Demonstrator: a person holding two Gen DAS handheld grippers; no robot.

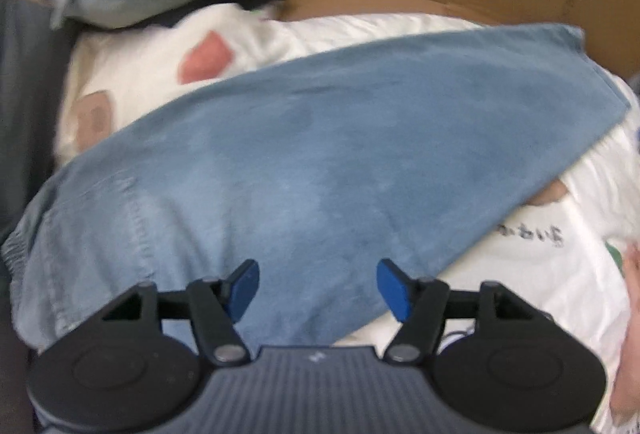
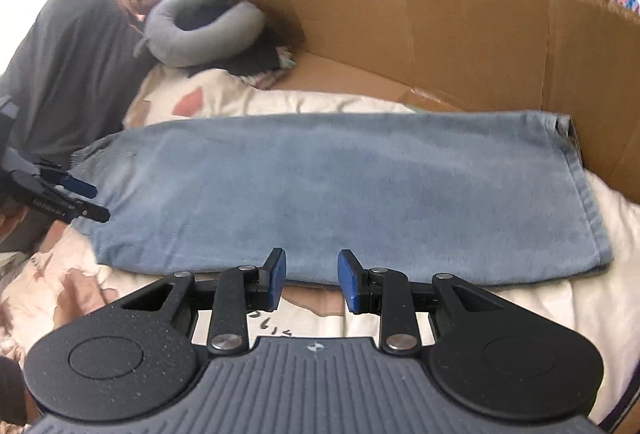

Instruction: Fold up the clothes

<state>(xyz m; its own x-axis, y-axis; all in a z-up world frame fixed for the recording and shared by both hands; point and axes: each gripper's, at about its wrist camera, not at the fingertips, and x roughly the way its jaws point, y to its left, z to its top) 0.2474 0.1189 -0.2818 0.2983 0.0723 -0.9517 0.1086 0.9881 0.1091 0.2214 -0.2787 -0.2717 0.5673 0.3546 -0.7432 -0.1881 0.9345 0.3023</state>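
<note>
Two grippers hover over a long blue denim garment [image 2: 320, 189], folded lengthwise into a narrow band across the middle of the frame, on a white printed bedspread [image 2: 520, 314] before a brown cardboard box [image 2: 440, 33]. It looks soft, limp and moderately heavy, likely to sag if lifted at one point; the hemmed end at right and the elastic waistband at left seem the surest holds. The left gripper [image 1: 318, 290] has its fingers wide and empty; the right gripper [image 2: 312, 280] has its fingers apart more narrowly, also empty.
</note>
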